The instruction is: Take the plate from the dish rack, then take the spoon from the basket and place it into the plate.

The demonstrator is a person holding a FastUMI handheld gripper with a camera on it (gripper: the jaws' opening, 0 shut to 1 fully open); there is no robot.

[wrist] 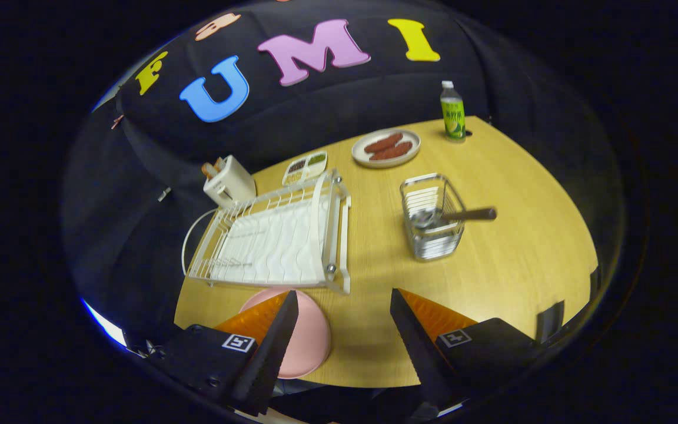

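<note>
A pink plate lies flat on the wooden table, just in front of the white dish rack. My left finger partly covers it. A spoon with a dark handle rests in the wire basket beyond the fingers, to the right of the rack; its handle sticks out over the basket's right rim. My gripper is open above the table, with nothing between its fingers.
A white toaster stands behind the rack. Further back are a small divided dish, a plate of sausages and a green-labelled bottle. Bare table lies right of the basket.
</note>
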